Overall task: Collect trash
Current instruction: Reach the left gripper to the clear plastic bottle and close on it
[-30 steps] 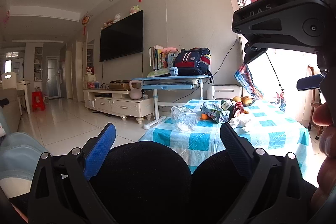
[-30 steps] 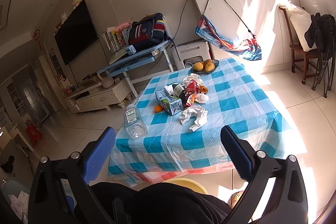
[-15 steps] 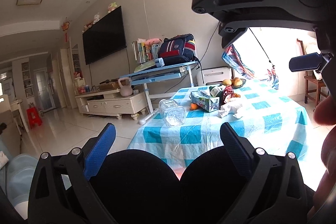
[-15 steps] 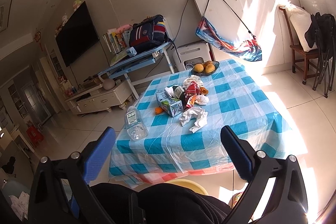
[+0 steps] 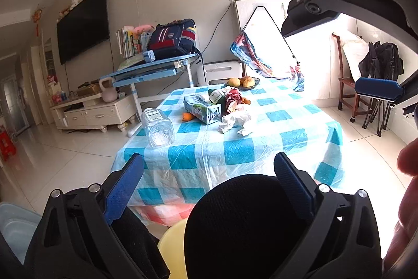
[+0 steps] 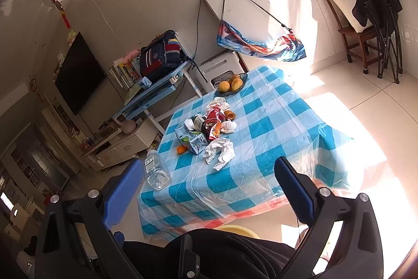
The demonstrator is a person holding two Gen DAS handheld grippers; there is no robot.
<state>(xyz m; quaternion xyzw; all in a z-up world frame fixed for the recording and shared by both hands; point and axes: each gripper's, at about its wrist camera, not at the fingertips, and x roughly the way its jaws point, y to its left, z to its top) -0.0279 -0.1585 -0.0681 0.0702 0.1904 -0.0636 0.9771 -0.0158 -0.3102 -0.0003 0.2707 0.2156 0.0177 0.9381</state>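
Left wrist view: left tool [image 5: 209,174] with blue pads spread wide, nothing between them, held short of the desk [image 5: 274,148] in its blue-checked cloth. On the cloth lies the trash — a clear plastic bottle [image 5: 158,127] on its side near the left edge, a carton [image 5: 202,111] behind it, crumpled tissue [image 5: 235,122] just beside the carton, a red wrapper [image 5: 233,97] further back. A fruit bowl [image 5: 243,83] stands at the far edge. The right tool [image 5: 376,89] crosses the upper right of the view.

Right wrist view: right tool [image 6: 209,179] likewise spread and empty, above the desk's near edge [image 6: 235,200]. Bottle [image 6: 156,171], carton [image 6: 189,139], tissue [image 6: 220,152] and wrapper [image 6: 214,119] lie clustered on the cloth — fruit bowl [image 6: 231,85] beyond.
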